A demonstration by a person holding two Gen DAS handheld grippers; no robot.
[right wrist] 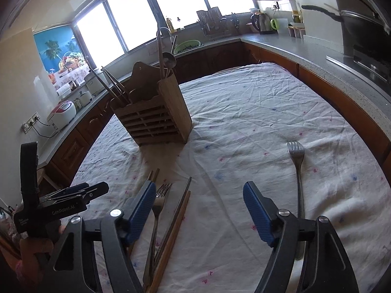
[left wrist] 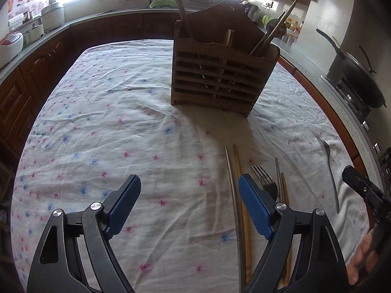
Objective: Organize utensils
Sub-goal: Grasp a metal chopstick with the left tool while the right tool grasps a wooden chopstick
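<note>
A slatted wooden utensil holder point(left wrist: 220, 73) stands on the flowered tablecloth point(left wrist: 110, 122) with a ladle and chopsticks in it. On the cloth lie a metal and a wooden chopstick point(left wrist: 235, 183), a fork point(left wrist: 262, 173), a second chopstick pair point(left wrist: 279, 175) and a separate fork point(left wrist: 330, 166). My left gripper point(left wrist: 188, 178) hovers open over bare cloth, just left of the first chopsticks. My right gripper point(right wrist: 199, 186) is open above the cloth. The chopstick pair point(right wrist: 180, 207) and a fork point(right wrist: 161, 195) lie under its left finger, the other fork point(right wrist: 297, 161) beside its right finger. Neither holds anything.
Kitchen counters point(right wrist: 281, 46) wrap around the table, with a rice cooker point(right wrist: 62, 112), a sink, a kettle point(right wrist: 259, 22) and a black wok point(left wrist: 361, 78) on a stove. The left gripper point(right wrist: 97, 188) and a hand show at the right wrist view's left edge.
</note>
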